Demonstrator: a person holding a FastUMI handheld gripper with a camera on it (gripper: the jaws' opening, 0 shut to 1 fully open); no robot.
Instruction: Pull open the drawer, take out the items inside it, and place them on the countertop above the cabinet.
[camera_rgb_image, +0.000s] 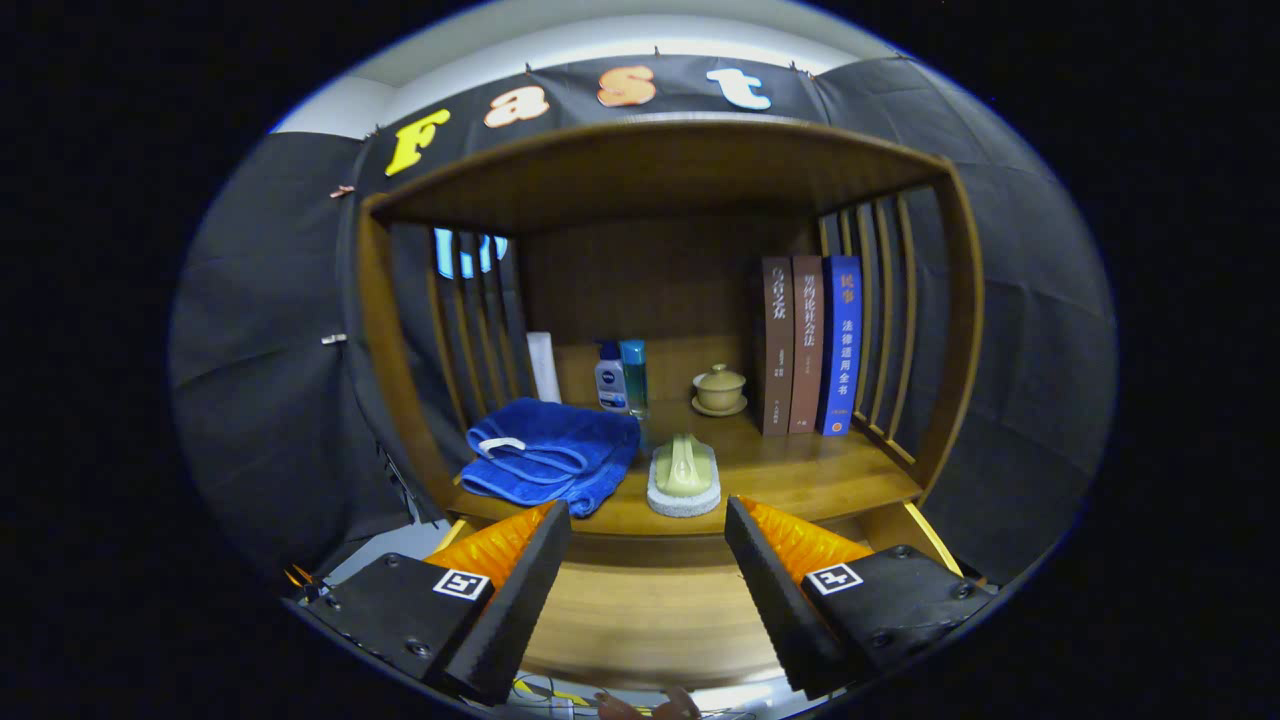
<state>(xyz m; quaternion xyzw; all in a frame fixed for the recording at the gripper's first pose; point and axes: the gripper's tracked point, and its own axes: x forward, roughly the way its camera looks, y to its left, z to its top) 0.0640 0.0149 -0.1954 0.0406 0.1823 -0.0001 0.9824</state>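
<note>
gripper (648, 520) spread wide, holding nothing | hovers over the open drawer (650, 610); scrub brush (684, 476) and blue towel (553, 455) already up on the countertop (800, 470) just ahead of the fingers

3 books (807, 345) stood upright against side slats (880, 310); lidded cup (719, 386) on saucer (719, 409) beside them; 2 bottles (611, 380), then white tube (544, 367), further along.
</note>
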